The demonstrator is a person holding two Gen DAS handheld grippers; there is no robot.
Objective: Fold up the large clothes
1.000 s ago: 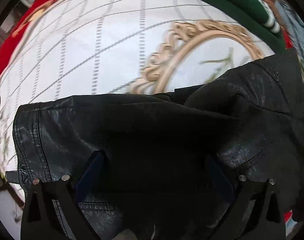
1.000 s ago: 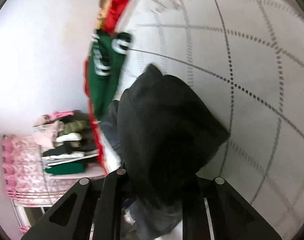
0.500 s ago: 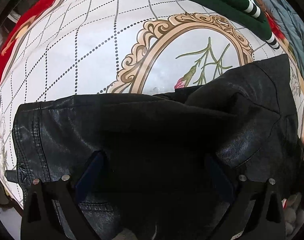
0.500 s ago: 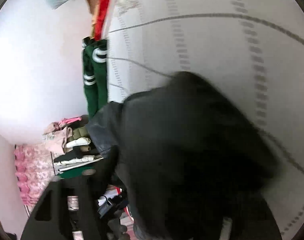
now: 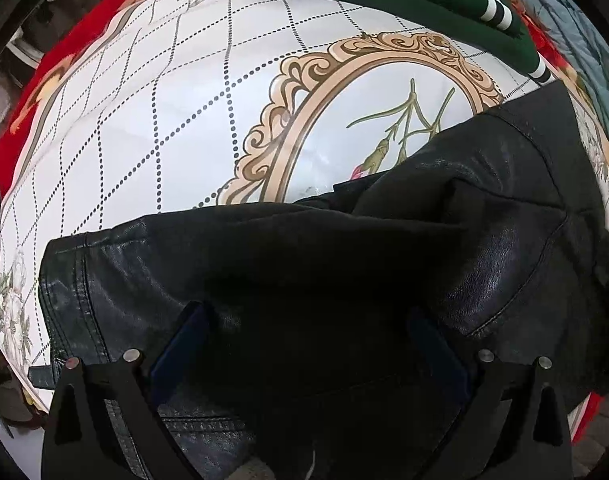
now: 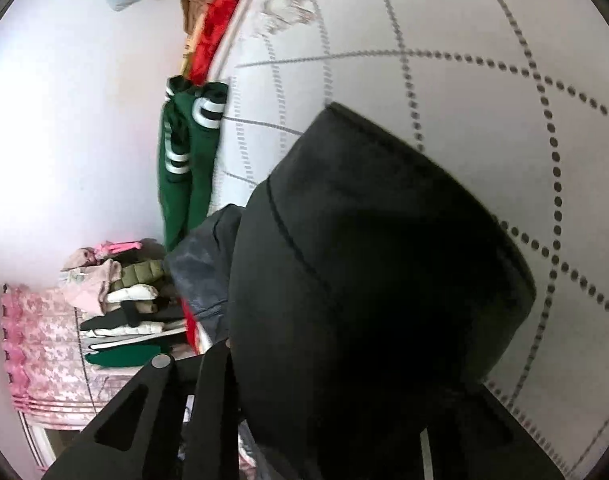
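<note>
Black leather jacket under both grippers on a white patterned cloth.

Left wrist view: the black leather jacket (image 5: pixel 304 280) fills the lower frame, bunched between the wide-spread fingers of the left gripper (image 5: pixel 308 320); whether it is gripped, I cannot tell. Right wrist view: a jacket fold (image 6: pixel 364 280) covers the centre and lower right, hiding the right gripper's (image 6: pixel 324 392) opening; a green striped garment (image 6: pixel 184 168) hangs at the left.

black jacket (image 6: pixel 364 280) hides right claw (image 6: pixel 344 420) fingertips; grip unclear.

No readable text, labels, brands or numbers anywhere.
</note>
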